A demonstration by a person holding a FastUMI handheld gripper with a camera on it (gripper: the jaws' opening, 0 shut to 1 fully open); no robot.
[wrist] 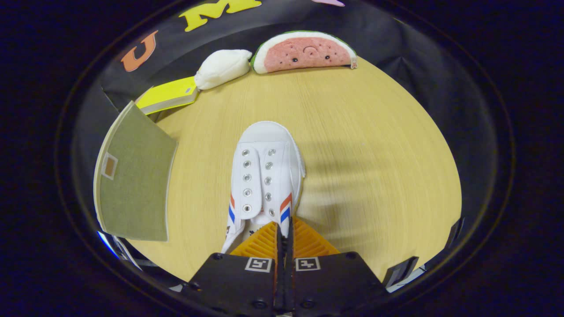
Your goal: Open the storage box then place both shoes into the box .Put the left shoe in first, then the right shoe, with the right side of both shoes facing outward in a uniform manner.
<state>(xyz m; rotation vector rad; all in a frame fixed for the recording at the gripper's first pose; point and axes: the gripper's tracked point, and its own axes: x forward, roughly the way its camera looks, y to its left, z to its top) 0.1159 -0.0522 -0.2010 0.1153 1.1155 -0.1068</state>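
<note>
We see one white canvas shoe (264,176) with metal eyelets and no laces, red and blue stripes on each side near its opening, toe pointing away from us over the wooden table; its collar edge is pinched between our gripper's (282,229) closed fingers. Left of the shoe stands the olive fabric storage box (132,180), a small tan label on its facing panel
</note>
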